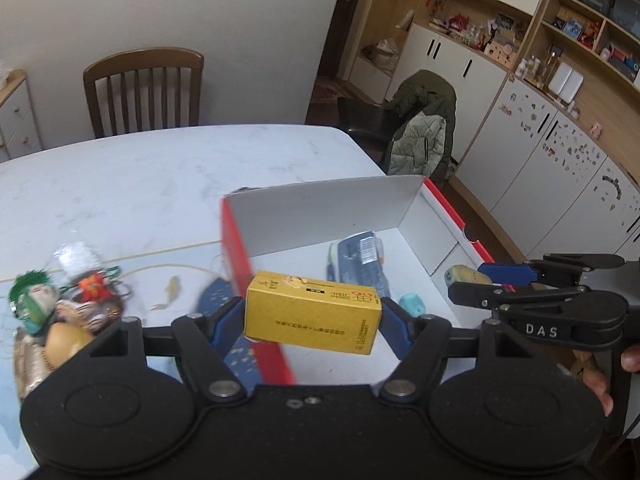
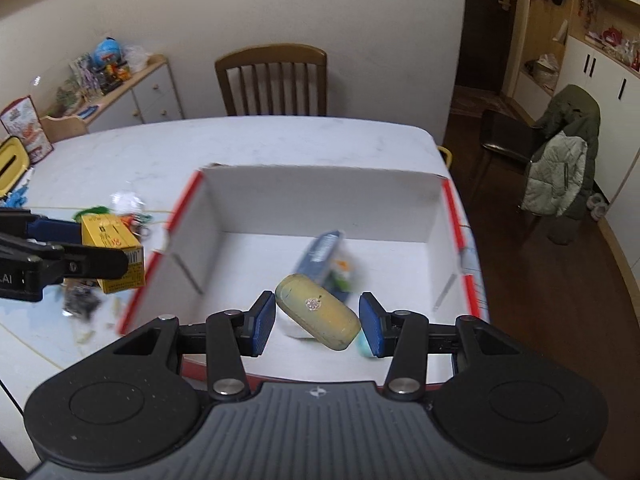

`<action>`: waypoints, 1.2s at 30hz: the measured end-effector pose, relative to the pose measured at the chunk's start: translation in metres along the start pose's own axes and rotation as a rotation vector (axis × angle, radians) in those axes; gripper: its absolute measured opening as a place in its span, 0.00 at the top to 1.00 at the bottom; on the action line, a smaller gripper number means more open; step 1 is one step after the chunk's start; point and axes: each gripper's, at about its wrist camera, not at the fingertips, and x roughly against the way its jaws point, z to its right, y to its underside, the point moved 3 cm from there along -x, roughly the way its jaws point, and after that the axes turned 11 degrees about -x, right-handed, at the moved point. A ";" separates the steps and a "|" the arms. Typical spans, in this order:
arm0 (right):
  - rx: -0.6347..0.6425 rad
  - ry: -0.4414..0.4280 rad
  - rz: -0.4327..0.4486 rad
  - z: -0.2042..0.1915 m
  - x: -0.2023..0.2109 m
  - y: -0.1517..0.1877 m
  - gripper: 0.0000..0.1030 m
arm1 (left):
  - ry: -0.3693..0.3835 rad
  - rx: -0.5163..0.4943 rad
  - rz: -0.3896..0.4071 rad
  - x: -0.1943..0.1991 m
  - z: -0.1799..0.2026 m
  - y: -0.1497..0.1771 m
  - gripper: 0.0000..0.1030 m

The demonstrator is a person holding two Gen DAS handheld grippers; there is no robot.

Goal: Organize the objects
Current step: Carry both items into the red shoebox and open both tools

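Yellow carton point(image 1: 312, 312) sits clamped in the left gripper point(image 1: 312, 314) above the red-edged box's point(image 2: 436, 200) left wall; the right gripper point(image 2: 318, 320) pinches a tan oval case point(image 2: 318, 310) over the box's near edge.

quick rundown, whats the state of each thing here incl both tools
left tool: shut on the yellow box
yellow box: held in the air, over the box's left wall
right tool: shut on the yellowish case
yellowish case: held tilted over the box
red and white box: open, holds a blue packet
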 end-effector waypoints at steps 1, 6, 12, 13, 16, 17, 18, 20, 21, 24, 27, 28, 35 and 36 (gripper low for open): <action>0.002 0.004 -0.007 0.006 -0.004 -0.001 0.56 | -0.001 0.003 -0.008 -0.007 0.003 -0.003 0.31; 0.033 0.016 -0.039 0.023 -0.022 0.001 0.56 | -0.032 0.003 -0.038 -0.039 0.014 -0.016 0.31; 0.096 0.027 -0.080 0.028 -0.049 0.000 0.56 | -0.084 -0.006 -0.087 -0.079 0.017 -0.027 0.31; 0.112 0.026 -0.085 0.027 -0.052 -0.001 0.56 | -0.092 -0.012 -0.096 -0.086 0.017 -0.028 0.31; 0.147 0.026 -0.110 0.025 -0.065 -0.001 0.56 | -0.109 -0.022 -0.124 -0.103 0.020 -0.031 0.31; 0.152 0.026 -0.121 0.025 -0.070 0.000 0.56 | -0.116 -0.028 -0.131 -0.108 0.020 -0.031 0.32; 0.157 0.027 -0.131 0.025 -0.075 0.000 0.56 | -0.125 -0.036 -0.139 -0.113 0.021 -0.032 0.32; 0.171 0.027 -0.149 0.024 -0.083 0.001 0.56 | -0.137 -0.050 -0.152 -0.121 0.023 -0.033 0.32; 0.182 0.027 -0.157 0.024 -0.086 0.001 0.56 | -0.141 -0.053 -0.160 -0.126 0.023 -0.034 0.31; 0.206 0.034 -0.185 0.023 -0.097 0.003 0.56 | -0.154 -0.071 -0.187 -0.139 0.024 -0.035 0.32; 0.210 0.038 -0.208 0.025 -0.106 0.003 0.56 | -0.179 -0.123 -0.204 -0.149 0.028 -0.037 0.32; 0.211 0.035 -0.213 0.025 -0.107 0.003 0.56 | -0.180 -0.135 -0.208 -0.151 0.030 -0.038 0.31; 0.244 0.033 -0.246 0.022 -0.115 0.005 0.56 | -0.179 -0.195 -0.269 -0.166 0.036 -0.037 0.32; 0.246 0.033 -0.249 0.021 -0.115 0.005 0.56 | -0.173 -0.197 -0.282 -0.168 0.036 -0.037 0.32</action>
